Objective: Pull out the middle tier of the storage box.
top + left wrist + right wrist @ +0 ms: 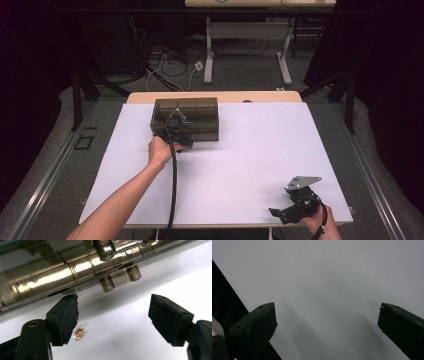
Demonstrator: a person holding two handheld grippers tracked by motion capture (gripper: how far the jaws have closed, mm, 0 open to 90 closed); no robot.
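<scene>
A smoky, see-through plastic box with a lid stands at the back left of the white table. My left gripper is at its front side. In the left gripper view the box's front wall is close ahead, with a clear latch just beyond my left gripper, whose jaws stand apart with nothing between them. A tiny gold-coloured piece lies on the table near the left jaw. My right gripper rests near the front right edge; in its own view my right gripper is open over bare white surface.
Behind the table stand the white legs of another desk, with cables on the grey floor. Dark stands flank the table on both sides. The table's front edge lies close to my right gripper.
</scene>
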